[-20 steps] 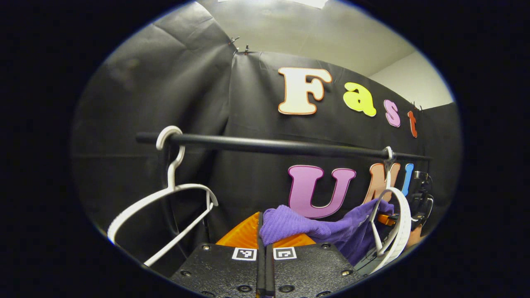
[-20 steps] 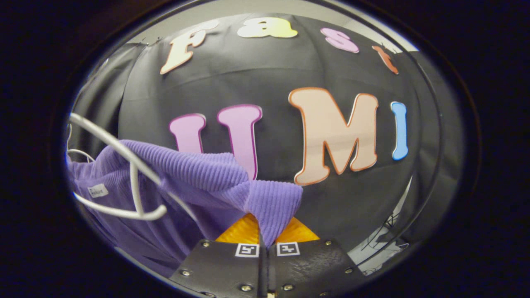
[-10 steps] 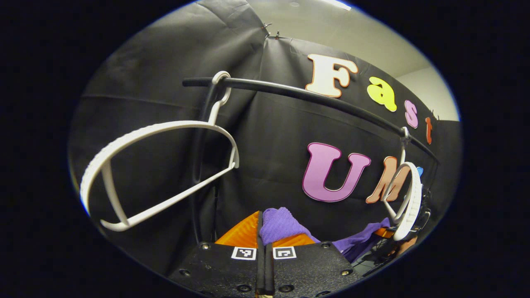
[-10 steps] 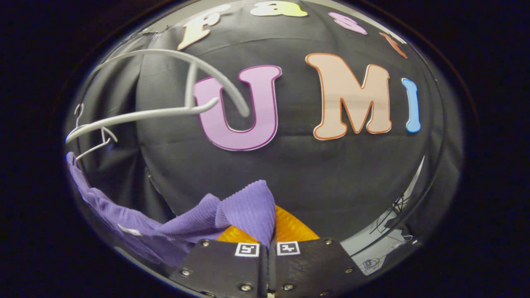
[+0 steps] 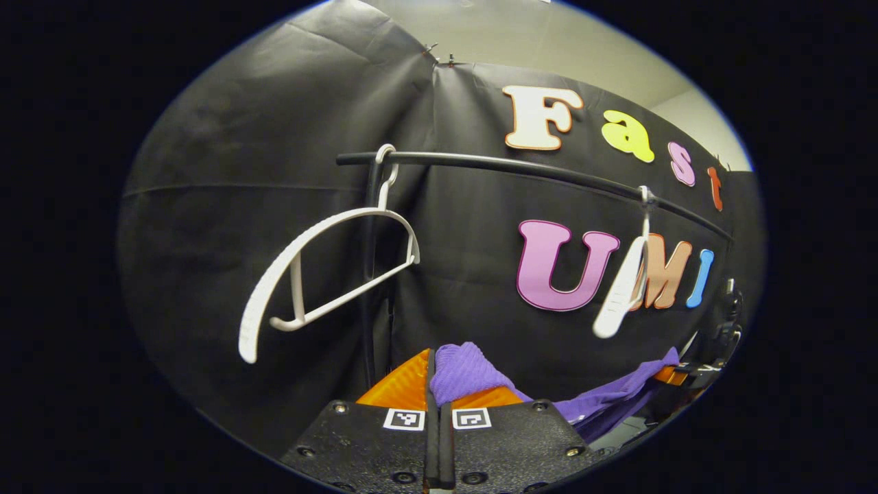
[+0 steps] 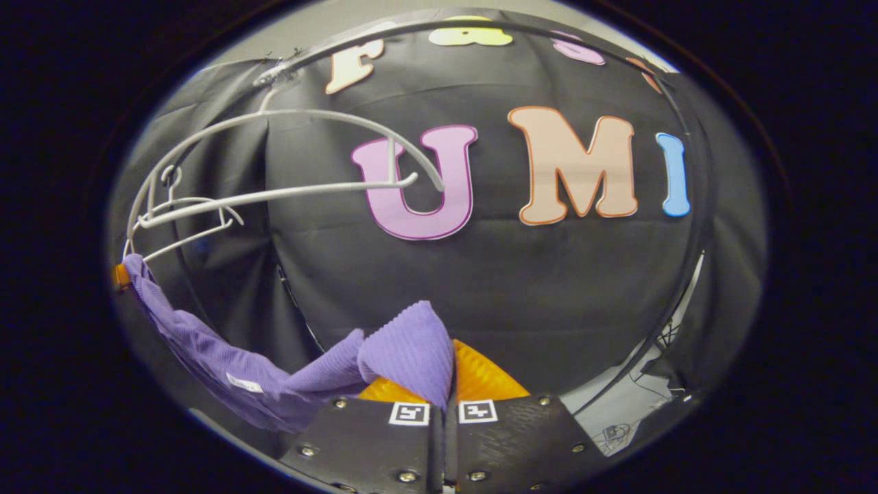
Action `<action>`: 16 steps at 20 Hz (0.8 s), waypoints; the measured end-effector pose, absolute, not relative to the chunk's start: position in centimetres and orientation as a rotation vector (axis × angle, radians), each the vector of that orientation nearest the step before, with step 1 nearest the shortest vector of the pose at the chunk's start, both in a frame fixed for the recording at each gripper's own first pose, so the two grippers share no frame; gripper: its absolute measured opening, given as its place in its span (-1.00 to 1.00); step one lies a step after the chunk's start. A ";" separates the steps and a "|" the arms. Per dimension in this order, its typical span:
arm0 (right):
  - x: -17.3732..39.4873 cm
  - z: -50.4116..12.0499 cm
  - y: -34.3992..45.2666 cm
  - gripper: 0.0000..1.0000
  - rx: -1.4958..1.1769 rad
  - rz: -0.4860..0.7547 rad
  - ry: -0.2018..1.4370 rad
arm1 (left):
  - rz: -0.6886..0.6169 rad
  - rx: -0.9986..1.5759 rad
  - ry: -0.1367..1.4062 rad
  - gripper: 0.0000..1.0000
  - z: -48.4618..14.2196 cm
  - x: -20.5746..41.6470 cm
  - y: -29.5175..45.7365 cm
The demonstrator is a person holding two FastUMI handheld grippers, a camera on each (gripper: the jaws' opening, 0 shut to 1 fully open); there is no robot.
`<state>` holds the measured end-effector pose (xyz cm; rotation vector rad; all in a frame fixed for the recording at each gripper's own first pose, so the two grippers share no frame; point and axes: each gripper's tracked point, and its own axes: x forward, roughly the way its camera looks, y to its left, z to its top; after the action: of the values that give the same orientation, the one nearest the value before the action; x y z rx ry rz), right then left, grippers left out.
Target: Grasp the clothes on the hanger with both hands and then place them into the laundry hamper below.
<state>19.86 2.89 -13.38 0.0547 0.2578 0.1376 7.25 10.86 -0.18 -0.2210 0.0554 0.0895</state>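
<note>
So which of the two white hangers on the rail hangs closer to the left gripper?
In the left gripper view, the broadside hanger at the rail's near end; the other hanger hangs edge-on farther along.

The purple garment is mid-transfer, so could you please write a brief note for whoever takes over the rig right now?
Left gripper: shut on one end of the purple garment.
Right gripper: shut on the other end.
The garment sags between them, off the white hangers on the black rail.
Done: garment grasped and pulled off its hanger.
Left: lower it into the hamper and release; look for the hamper below.
</note>
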 end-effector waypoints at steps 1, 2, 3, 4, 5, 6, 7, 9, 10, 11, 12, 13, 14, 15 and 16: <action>18.7 -12.8 2.6 -0.97 0.066 0.136 0.243 | 0.084 -0.209 0.054 -1.00 0.2 6.4 10.1; 17.5 -12.3 2.2 -0.97 0.073 0.134 0.235 | 0.078 -0.194 0.052 -1.00 0.5 5.6 9.3; 16.4 -11.8 1.9 -0.96 0.080 0.133 0.223 | 0.062 -0.176 0.047 -0.99 0.9 4.8 8.3; 15.3 -11.4 1.6 -0.96 0.089 0.133 0.215 | 0.047 -0.162 0.044 -0.99 1.2 3.9 7.2; 14.2 -11.0 1.3 -0.97 0.105 0.134 0.211 | 0.032 -0.155 0.040 -0.99 1.6 3.1 6.3; 13.3 -10.7 0.9 -0.97 0.122 0.136 0.208 | 0.022 -0.154 0.037 -0.98 1.9 2.5 5.4; 12.4 -10.2 0.6 -0.97 0.138 0.136 0.206 | 0.009 -0.160 0.034 -0.99 2.2 2.0 4.7; 11.0 -9.3 -0.5 -0.97 0.150 0.126 0.195 | -0.018 -0.172 0.037 -0.99 2.4 1.3 3.0; 10.5 -8.9 -1.0 -0.97 0.155 0.120 0.187 | -0.030 -0.174 0.041 -1.00 2.4 1.1 2.3; 10.0 -8.4 -1.4 -0.96 0.161 0.116 0.181 | -0.038 -0.173 0.037 -1.00 2.6 1.1 1.7; 9.6 -7.8 -1.6 -0.96 0.159 0.115 0.169 | -0.045 -0.170 0.035 -0.99 2.7 1.2 1.2; 9.4 -7.0 -1.8 -0.96 0.149 0.111 0.148 | -0.050 -0.167 0.031 -0.99 2.8 1.4 0.6; 9.1 -6.4 -2.0 -0.96 0.141 0.108 0.129 | -0.058 -0.167 0.031 -0.99 2.9 1.7 -0.1; 9.0 -5.9 -2.0 -0.96 0.138 0.107 0.115 | -0.070 -0.168 0.033 -0.99 3.0 2.2 -1.0; 9.1 -5.6 -1.6 -1.00 0.142 0.112 0.110 | -0.084 -0.170 0.033 -0.96 3.2 2.6 -2.1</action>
<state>9.09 -1.63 -5.55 0.1422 0.1098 0.1118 2.59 -2.15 3.19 -0.1704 0.0331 -0.0837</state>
